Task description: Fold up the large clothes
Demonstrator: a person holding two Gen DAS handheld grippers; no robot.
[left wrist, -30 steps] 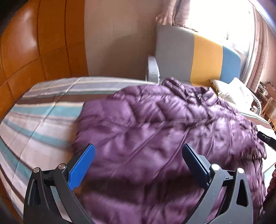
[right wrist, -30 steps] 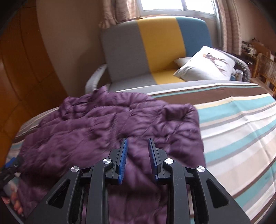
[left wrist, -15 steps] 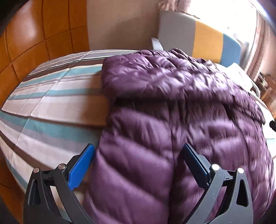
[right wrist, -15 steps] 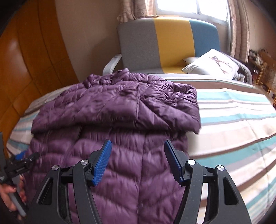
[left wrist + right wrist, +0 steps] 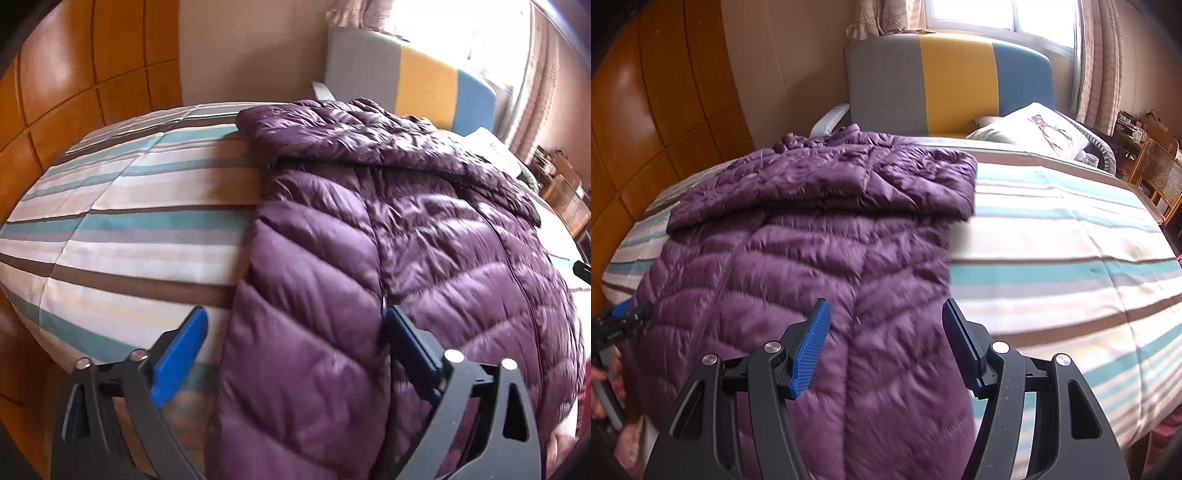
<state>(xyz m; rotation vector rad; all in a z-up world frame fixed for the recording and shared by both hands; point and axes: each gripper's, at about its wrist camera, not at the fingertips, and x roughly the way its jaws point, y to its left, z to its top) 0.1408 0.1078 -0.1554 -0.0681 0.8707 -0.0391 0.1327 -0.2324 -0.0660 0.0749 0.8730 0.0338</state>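
A purple quilted jacket (image 5: pixel 424 240) lies lengthwise on the striped bed cover (image 5: pixel 129 221). Its upper part (image 5: pixel 831 177) is folded down over the body. My left gripper (image 5: pixel 295 314) hovers over the jacket's near left edge. Its jaws stand wide and are closing, the pads not pressing the cloth. My right gripper (image 5: pixel 885 306) hangs over the jacket's (image 5: pixel 812 251) near right side. Its jaws are also apart and closing slightly, with fabric below them but nothing pinched. The left gripper (image 5: pixel 624 321) and a hand show at the right wrist view's left edge.
A grey, yellow and blue chair (image 5: pixel 945 77) stands behind the bed with a white pillow (image 5: pixel 1034 129) on it. Wooden wall panels (image 5: pixel 74 74) run along the left. A rattan chair (image 5: pixel 1160 173) is at the far right. The striped bed cover (image 5: pixel 1052 240) stretches right of the jacket.
Both grippers have drawn back from the jacket's top toward its near end. The right jaws went from nearly shut to wide apart. The upper part now lies folded over the body.
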